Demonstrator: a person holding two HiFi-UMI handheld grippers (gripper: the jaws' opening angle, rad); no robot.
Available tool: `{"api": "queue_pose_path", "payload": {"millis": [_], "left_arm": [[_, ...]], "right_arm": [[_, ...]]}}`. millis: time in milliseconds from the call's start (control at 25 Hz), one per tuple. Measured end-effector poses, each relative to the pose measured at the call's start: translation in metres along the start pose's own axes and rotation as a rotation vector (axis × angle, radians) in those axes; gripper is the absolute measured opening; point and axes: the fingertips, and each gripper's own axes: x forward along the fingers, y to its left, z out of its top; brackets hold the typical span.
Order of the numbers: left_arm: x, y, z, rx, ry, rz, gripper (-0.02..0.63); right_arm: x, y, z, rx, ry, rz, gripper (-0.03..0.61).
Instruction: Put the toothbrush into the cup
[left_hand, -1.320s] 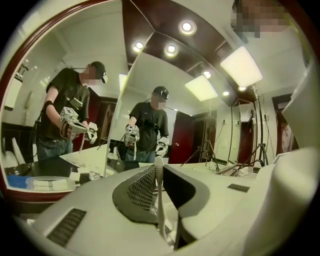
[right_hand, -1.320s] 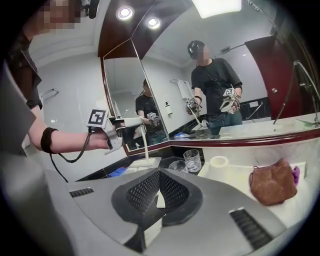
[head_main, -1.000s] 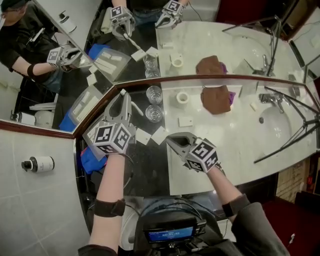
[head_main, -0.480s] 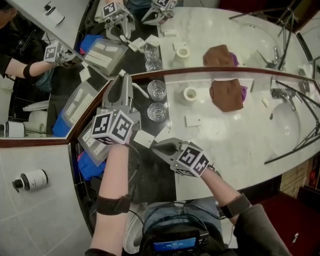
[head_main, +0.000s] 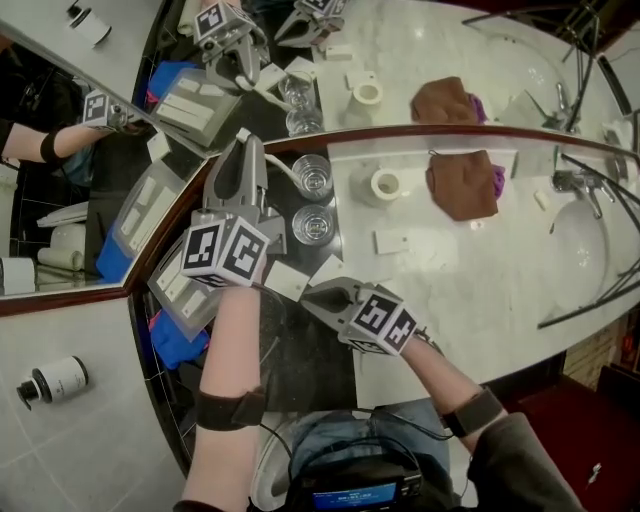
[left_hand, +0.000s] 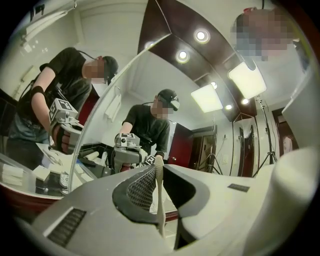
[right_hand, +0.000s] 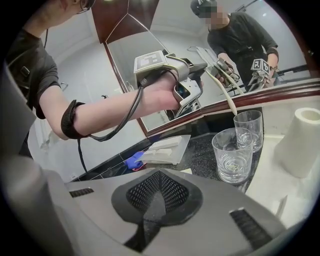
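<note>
Near you, right claw clenched on nothing; farther off, left claw grasping the toothbrush.
Your right gripper (head_main: 312, 292) sits over the dark counter (head_main: 300, 350). Beyond it to the left, your left gripper (head_main: 243, 150) pinches the toothbrush (head_main: 275, 168), whose tip is just at the far cup's (head_main: 313, 177) rim, behind the near cup (head_main: 313, 225).

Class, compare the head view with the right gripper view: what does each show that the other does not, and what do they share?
Head view only: the brown cloth and the tap. Right gripper view only: the right gripper seen along its own jaws, which are together with nothing between them. Both: two glasses, the white roll, and the left gripper shut on the toothbrush.
</note>
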Motion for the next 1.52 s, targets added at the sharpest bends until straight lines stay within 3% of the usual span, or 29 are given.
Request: {"api": "queue_pose_path", "payload": {"millis": [400,920,1280,1400,1520], "left_arm": [[0.003,0.006,-0.037,0.019,0.049,0.012,0.044],[0.005,0.008,-0.081,0.071,0.197,0.033,0.046],[0.007,0.013,-0.090,0.043,0.247,0.036,0.051],[0.007,0.010,-0.094,0.042,0.277,0.024,0.127],[0.006,0.007,-0.096,0.045,0.299,0.016,0.158]], "right_arm": [[-0.001,-0.009,-0.004,0.022,-0.015,-0.003,0.018],[-0.011,-0.021,-0.006,0.031,-0.019,-0.020,0.018],[-0.012,-0.024,-0.008,0.036,-0.018,-0.022,0.018],[-0.012,-0.023,-0.006,0.034,-0.020,-0.018,0.018],[-0.014,-0.022,-0.002,0.032,-0.021,-0.022,0.018]]}}
